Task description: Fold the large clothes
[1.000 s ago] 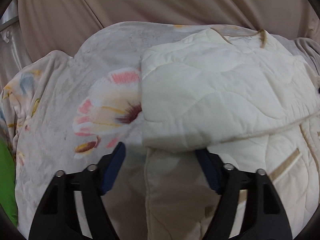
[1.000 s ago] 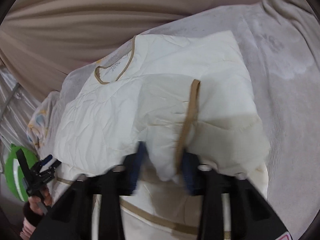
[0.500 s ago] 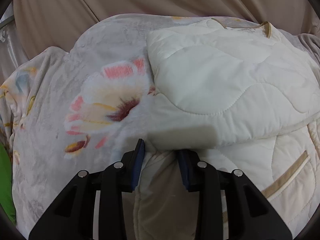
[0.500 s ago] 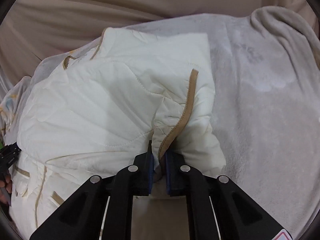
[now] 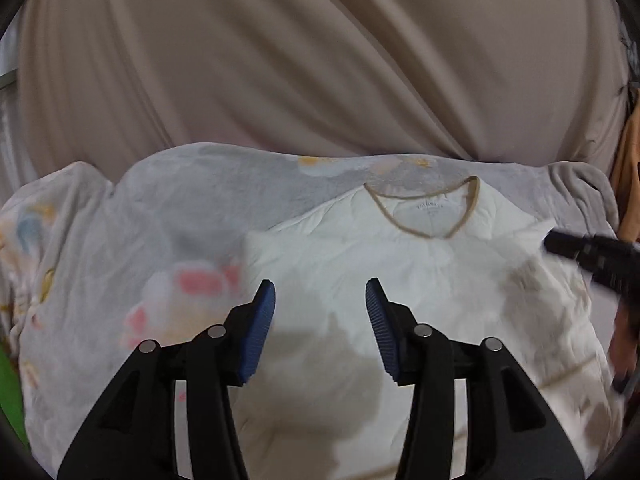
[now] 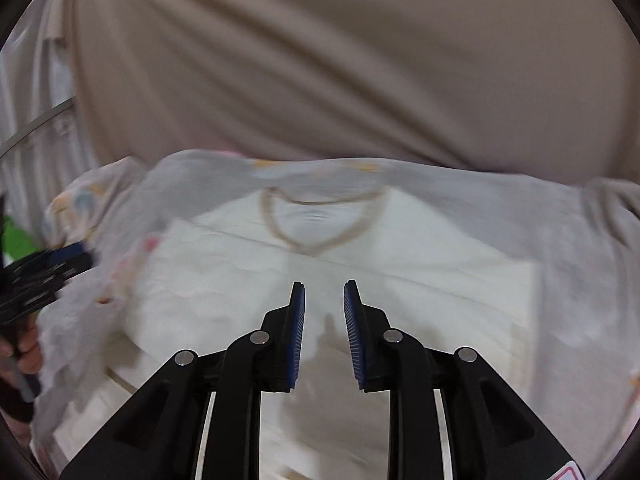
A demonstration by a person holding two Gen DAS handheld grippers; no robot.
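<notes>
A cream quilted jacket (image 5: 400, 280) with tan collar trim (image 5: 424, 216) lies flat on the bed, both sleeves folded in over its body; it also shows in the right wrist view (image 6: 360, 264). My left gripper (image 5: 320, 316) is open and empty, held above the jacket's left part. My right gripper (image 6: 324, 320) is open and empty above the jacket's middle. Each gripper shows at the edge of the other's view: the right one (image 5: 588, 252), the left one (image 6: 44, 276).
A pale floral blanket (image 5: 160, 264) covers the bed under the jacket. A beige curtain (image 5: 320, 60) hangs behind the bed. A green object (image 5: 10, 392) sits at the far left edge. An orange cloth (image 5: 630, 168) hangs at the right.
Both grippers were shut on the jacket's folded sleeves half a second ago. Both have let go, opened and pulled back and up from the jacket. The sleeves now lie flat.
</notes>
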